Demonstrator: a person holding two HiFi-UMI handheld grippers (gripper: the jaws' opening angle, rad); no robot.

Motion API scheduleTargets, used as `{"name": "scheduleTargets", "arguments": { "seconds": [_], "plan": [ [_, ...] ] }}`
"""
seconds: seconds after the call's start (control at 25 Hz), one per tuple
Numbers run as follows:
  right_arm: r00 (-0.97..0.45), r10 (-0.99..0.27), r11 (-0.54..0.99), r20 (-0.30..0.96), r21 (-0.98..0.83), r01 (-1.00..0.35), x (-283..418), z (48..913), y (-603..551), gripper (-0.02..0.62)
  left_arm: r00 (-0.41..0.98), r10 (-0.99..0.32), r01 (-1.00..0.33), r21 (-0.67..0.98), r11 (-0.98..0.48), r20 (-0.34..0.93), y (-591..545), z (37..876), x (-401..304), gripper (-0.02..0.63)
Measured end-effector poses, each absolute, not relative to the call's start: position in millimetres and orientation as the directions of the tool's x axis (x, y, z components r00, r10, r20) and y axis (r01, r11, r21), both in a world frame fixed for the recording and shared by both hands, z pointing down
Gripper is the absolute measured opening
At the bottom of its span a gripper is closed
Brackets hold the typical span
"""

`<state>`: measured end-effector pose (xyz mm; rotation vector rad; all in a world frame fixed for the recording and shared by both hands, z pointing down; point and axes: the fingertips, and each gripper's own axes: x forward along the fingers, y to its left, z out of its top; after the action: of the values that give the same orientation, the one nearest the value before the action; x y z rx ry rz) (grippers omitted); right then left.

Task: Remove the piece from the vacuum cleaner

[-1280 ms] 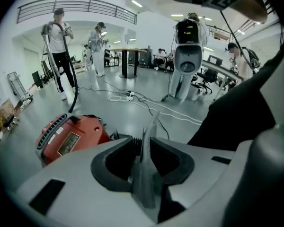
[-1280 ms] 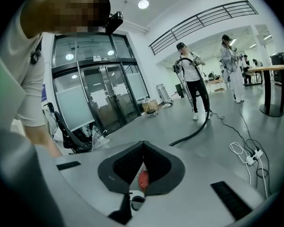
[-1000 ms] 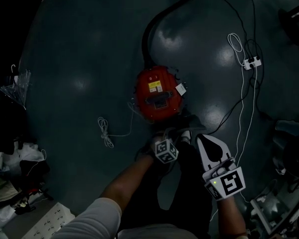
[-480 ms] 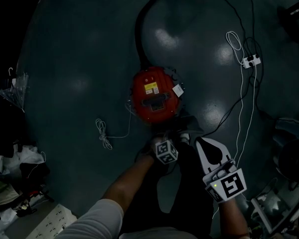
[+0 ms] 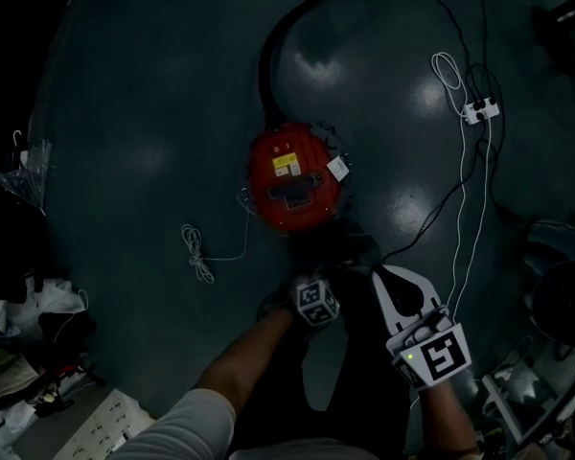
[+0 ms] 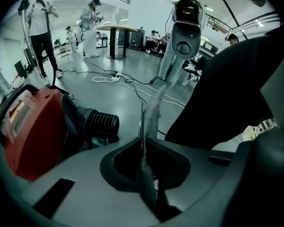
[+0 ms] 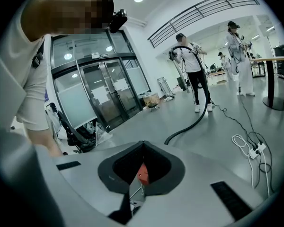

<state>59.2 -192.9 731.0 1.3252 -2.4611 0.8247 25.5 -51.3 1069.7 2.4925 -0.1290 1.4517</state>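
- The vacuum cleaner [image 5: 292, 182], a round red plastic drum with a yellow label on its closed top, stands on the smooth, glossy floor [image 5: 144, 103] just ahead of both grippers.
- From the left gripper [image 6: 149, 122] it lies close on the left. The black ribbed hose collar [image 6: 102, 124] points across in front of the jaws.
- The left gripper's jaws are pressed together, thin and grey, with nothing between them.
- The right gripper [image 7: 138, 178] also has its jaws together. A small red patch shows beside them, but I cannot tell what it is.
- A smooth black hose [image 5: 266, 75] curves away beyond the drum.
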Motion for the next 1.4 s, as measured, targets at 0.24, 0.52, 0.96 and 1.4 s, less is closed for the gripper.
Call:
{"name": "scheduleTargets", "arguments": {
  "seconds": [0.24,0.52,0.96,1.4],
  "plan": [
    [-0.552,-0.708,0.422,0.441,-0.362,-0.831,63.4,687.4,-183.7,0.015,0.533,0.042,-0.246,0.203,-0.948,0.845,-47.5,992.6,17.2,0.028],
    [-0.544,-0.754,0.457,0.369,-0.3,-0.837,52.5,590.5,-175.0,0.015,0.592,-0.017,-0.214,0.137,-0.967,0.806,-70.2,844.8,4.3,0.028],
    [-0.563,-0.764,0.488,0.316,-0.288,-0.824,37.8,427.8,-125.2,0.015,0.666,0.083,-0.069,0.171,-0.983,0.742,-36.3,590.2,-13.8,0.028],
    [-0.554,-0.785,0.511,0.279,-0.213,-0.832,16.8,359.4,-100.1,0.015,0.718,0.158,0.101,0.123,-0.987,0.678,-3.1,475.9,-22.8,0.029]
  ]
}}
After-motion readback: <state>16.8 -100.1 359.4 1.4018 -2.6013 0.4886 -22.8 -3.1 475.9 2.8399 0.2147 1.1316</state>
